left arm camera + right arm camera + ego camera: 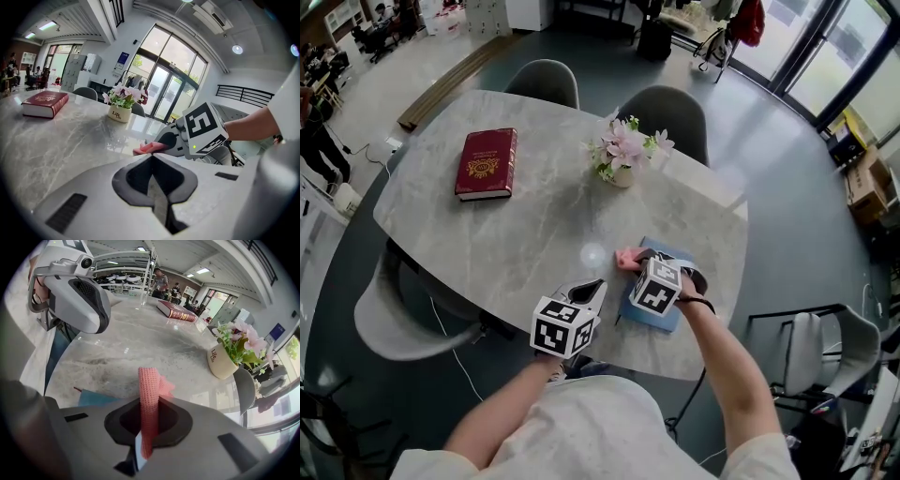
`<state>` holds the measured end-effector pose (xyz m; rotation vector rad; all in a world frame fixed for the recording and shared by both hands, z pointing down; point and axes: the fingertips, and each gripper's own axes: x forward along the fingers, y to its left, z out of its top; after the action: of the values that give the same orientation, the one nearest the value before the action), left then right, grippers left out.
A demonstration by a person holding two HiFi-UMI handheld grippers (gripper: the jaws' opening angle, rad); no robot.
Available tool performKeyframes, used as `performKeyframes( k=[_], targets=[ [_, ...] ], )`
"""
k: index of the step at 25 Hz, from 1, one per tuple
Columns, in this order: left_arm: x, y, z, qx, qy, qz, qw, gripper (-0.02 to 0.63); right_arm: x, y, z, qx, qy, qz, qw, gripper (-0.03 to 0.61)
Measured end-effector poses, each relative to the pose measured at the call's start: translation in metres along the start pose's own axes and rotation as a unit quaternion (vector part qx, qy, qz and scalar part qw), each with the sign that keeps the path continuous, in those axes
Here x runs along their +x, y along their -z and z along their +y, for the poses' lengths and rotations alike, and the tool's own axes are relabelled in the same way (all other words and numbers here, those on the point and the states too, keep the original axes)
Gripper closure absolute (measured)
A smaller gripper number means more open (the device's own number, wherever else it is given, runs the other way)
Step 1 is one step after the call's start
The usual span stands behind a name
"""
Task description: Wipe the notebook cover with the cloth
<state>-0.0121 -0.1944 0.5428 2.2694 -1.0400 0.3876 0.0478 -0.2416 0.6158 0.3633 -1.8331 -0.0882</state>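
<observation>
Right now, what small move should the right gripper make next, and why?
Probably draw the right gripper back and down, so the pink cloth it clamps lands on the blue notebook; the cloth seems to hang past the cover's edge.

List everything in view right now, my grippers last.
table: one, grey marble, middle of the view.
book: one, dark red, lying flat at the table's far left.
flower pot: one, cream with pink flowers, far middle of the table.
notebook: one, blue, near right edge of the table.
cloth: one, pink, by the notebook's far left corner.
chairs: four, grey, two at the far side, one at each end.
people: a few, far background.
left gripper: shut, empty, left of the notebook.
right gripper: shut on the cloth, over the notebook.
</observation>
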Motion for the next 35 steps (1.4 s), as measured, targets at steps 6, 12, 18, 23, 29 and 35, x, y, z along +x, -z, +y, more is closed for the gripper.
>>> performKeyframes(
  k=[6,12,18,23,29,35],
  targets=[
    [-0.008,0.004,-0.005,0.008,0.013,0.003,0.9999,0.606,-0.004,-0.005,0.022,0.008,-0.003,-0.004,1.0,0.563],
    [-0.017,0.01,-0.008,0.017,0.027,0.007,0.9995,0.606,-0.009,-0.008,0.043,0.024,-0.002,-0.006,1.0,0.563],
    [-0.027,0.017,-0.012,0.026,0.04,0.012,0.9988,0.606,-0.015,-0.015,0.067,0.032,-0.006,-0.012,0.999,0.565],
    [-0.035,0.024,-0.015,0.031,0.05,0.015,0.9982,0.606,-0.02,-0.017,0.086,0.043,-0.005,-0.013,0.999,0.563],
    [-0.046,0.03,-0.019,0.037,0.061,0.015,0.9974,0.606,-0.024,-0.017,0.108,0.059,-0.002,-0.01,0.998,0.564],
    [-0.057,0.037,-0.024,0.044,0.073,0.017,0.9962,0.606,-0.028,-0.016,0.127,0.088,0.007,-0.009,0.996,0.563]
  ],
)
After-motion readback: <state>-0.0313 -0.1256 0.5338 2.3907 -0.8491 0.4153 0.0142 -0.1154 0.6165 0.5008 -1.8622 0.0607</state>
